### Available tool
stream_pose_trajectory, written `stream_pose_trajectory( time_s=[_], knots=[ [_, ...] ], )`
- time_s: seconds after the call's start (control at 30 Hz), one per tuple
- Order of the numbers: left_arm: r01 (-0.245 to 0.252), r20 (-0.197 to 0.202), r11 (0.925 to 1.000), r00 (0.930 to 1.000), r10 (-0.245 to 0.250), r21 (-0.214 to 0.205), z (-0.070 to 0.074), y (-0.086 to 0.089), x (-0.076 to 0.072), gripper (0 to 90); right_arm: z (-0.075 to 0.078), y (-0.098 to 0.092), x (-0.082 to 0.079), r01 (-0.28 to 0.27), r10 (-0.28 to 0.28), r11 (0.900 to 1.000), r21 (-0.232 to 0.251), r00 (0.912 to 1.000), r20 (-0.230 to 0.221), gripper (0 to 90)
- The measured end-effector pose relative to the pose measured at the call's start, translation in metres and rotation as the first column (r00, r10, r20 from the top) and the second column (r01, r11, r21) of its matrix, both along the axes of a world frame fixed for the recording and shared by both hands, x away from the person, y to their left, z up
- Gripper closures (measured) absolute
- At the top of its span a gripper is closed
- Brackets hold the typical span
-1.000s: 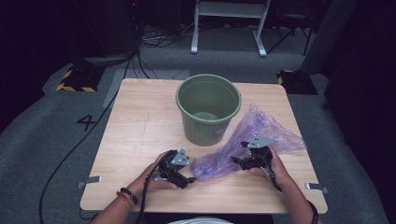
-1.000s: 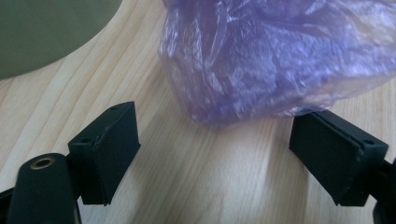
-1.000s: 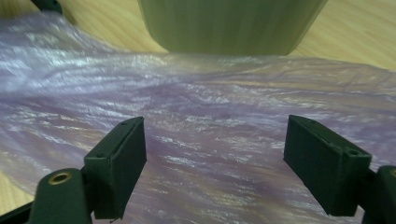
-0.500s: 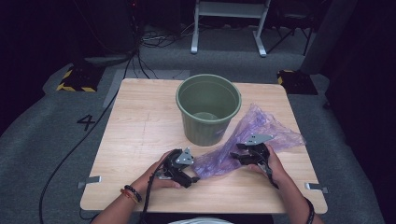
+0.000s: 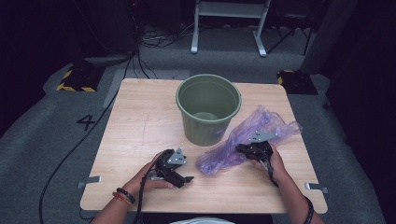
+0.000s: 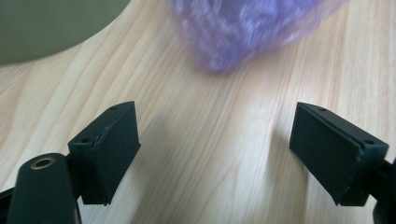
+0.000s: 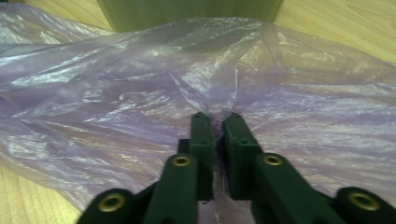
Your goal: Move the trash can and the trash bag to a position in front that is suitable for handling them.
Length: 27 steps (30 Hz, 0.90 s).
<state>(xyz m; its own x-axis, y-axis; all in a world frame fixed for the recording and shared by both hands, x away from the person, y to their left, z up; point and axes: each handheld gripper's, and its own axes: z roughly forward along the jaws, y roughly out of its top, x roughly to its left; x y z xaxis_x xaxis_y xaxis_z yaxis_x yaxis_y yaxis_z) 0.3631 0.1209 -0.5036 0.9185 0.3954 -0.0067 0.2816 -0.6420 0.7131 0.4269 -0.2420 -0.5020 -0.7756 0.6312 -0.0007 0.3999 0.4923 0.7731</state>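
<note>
Purple plastic bag (image 5: pixel 245 140): crumpled, toward the tabletop's (image 5: pixel 140 121) right edge, just beside the green bucket (image 5: pixel 208 108). Our right gripper (image 7: pixel 215 122): jaws just closing, now pinching a fold of the bag. Our left gripper (image 6: pixel 215 140): spread wide over bare wood near the front edge, holding nothing.

You have a light wooden table (image 5: pixel 140 126) with 2 metal clips (image 5: pixel 88 180) at its near edge. It stands on grey carpet (image 5: pixel 42 154) marked with a black 4 (image 5: pixel 86 122). Behind it sit a white metal frame (image 5: pixel 229 23), black cables (image 5: pixel 154 42) and 2 yellow-striped black blocks (image 5: pixel 74 80).
</note>
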Motion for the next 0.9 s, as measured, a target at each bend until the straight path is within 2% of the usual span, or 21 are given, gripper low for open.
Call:
stream_pose_trajectory(
  time_s=[0.23, 0.37, 0.57, 0.7, 0.9],
  knots=[
    [-0.069, 0.001, 0.9976, 0.9976, 0.069, 0.0, 0.0, 0.024, -0.002, 15.5, 0.0, 0.001, 0.01, -0.006, 0.006, 1.0, 0.006, 0.9999, -0.009, 88.8],
    [-0.113, 0.001, 0.9936, 0.9936, 0.113, 0.0, 0.0, 0.037, -0.006, 15.5, 0.001, 0.002, 0.018, -0.011, 0.011, 0.9999, 0.002, 0.9999, -0.014, 89.5],
    [-0.154, 0.001, 0.988, 0.988, 0.154, 0.0, 0.0, 0.054, -0.01, 15.5, 0.002, -0.001, 0.023, -0.02, 0.02, 0.9998, -0.009, 0.9998, -0.002, 89.9],
    [-0.18, -0.001, 0.9837, 0.9837, 0.18, -0.001, 0.0, 0.059, -0.009, 15.5, 0.007, -0.007, 0.024, -0.018, 0.018, 0.9998, 0.009, 0.9998, 0.009, 90.0],
    [-0.176, 0.0, 0.9843, 0.9843, 0.176, 0.001, 0.0, 0.059, -0.008, 15.1, 0.012, -0.016, 0.023, -0.025, 0.023, 0.9988, 0.042, 0.9989, 0.042, 90.0]
  ],
)
